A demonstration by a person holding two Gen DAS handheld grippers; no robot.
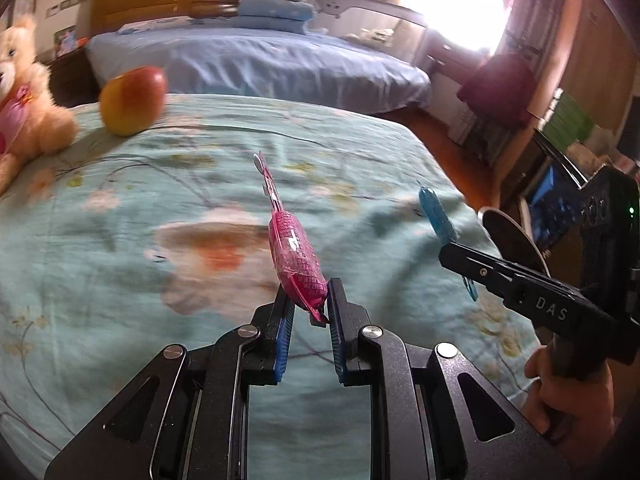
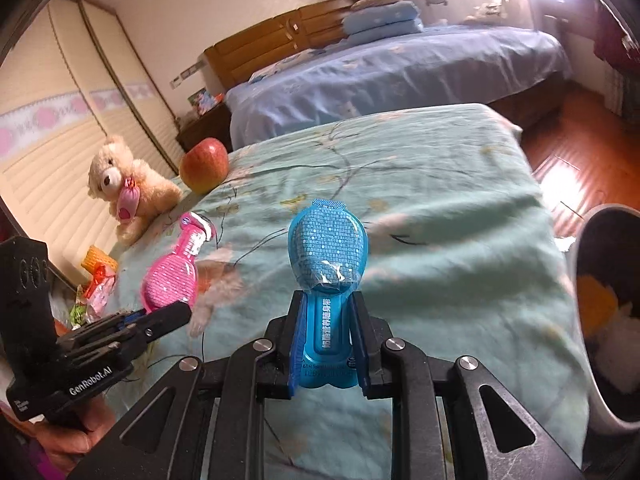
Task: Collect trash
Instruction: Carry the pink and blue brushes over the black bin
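My left gripper [image 1: 309, 300] is shut on the lower end of a pink plastic packet [image 1: 294, 256], held edge-on above the teal floral bedspread [image 1: 160, 200]. In the right wrist view the same pink packet [image 2: 172, 280] shows flat, clamped in the left gripper [image 2: 176, 314]. My right gripper [image 2: 326, 312] is shut on the narrow stem of a blue plastic packet [image 2: 328, 248] with printed text. Seen from the left wrist, that blue packet [image 1: 436, 216] sticks out of the right gripper [image 1: 452, 250] at the bed's right side.
A red-yellow apple [image 2: 204, 164] and a teddy bear [image 2: 124, 188] sit at the bed's far left. Colourful wrappers [image 2: 94, 288] lie at the left edge. A grey bin [image 2: 600, 320] with scraps inside stands at the right. A second, blue bed [image 2: 400, 80] is behind.
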